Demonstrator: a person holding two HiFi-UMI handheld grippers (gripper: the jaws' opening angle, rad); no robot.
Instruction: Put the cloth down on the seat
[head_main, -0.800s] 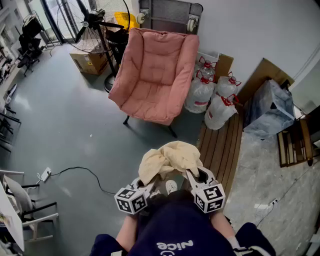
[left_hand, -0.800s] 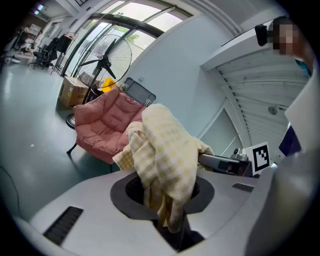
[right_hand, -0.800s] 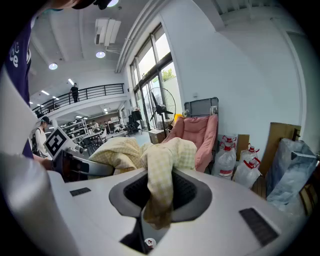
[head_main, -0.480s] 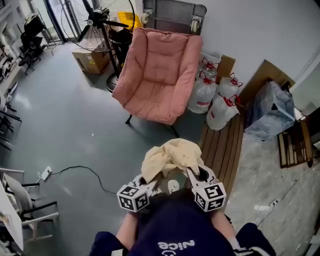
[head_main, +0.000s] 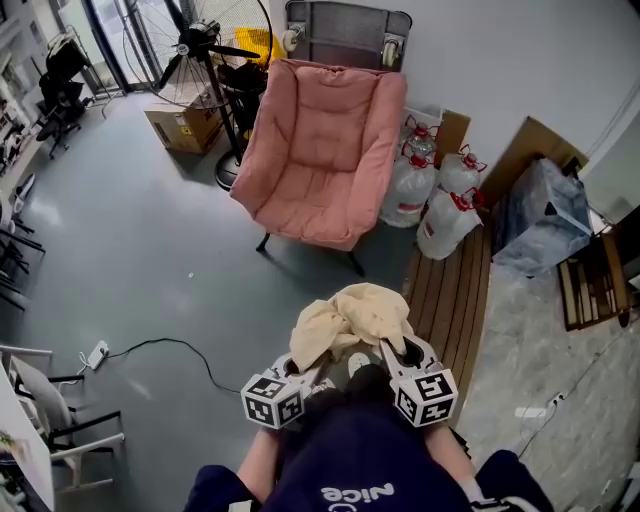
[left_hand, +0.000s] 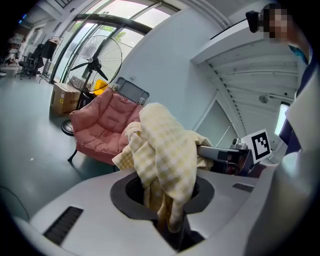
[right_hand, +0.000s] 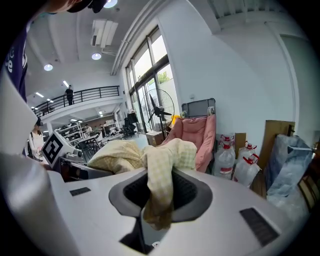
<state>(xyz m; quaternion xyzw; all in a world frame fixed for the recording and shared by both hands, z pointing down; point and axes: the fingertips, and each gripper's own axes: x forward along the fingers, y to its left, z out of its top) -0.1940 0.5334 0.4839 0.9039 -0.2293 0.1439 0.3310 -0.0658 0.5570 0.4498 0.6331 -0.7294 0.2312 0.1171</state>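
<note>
A pale yellow checked cloth is bunched in the air between my two grippers, close to my body. My left gripper is shut on one end of the cloth, which hangs down through its jaws. Shut on the other end of the cloth is my right gripper. The pink padded chair stands ahead on the grey floor, its seat bare. The chair shows behind the cloth in the left gripper view, and the chair also in the right gripper view.
A standing fan and a cardboard box are left of the chair. Water jugs and a wooden slatted bench lie to its right. A cable runs across the floor at the left. A grey cart stands behind the chair.
I have stepped slightly, so the chair and the cloth sit a little further right and lower in view. Both grippers keep their hold on the cloth.
</note>
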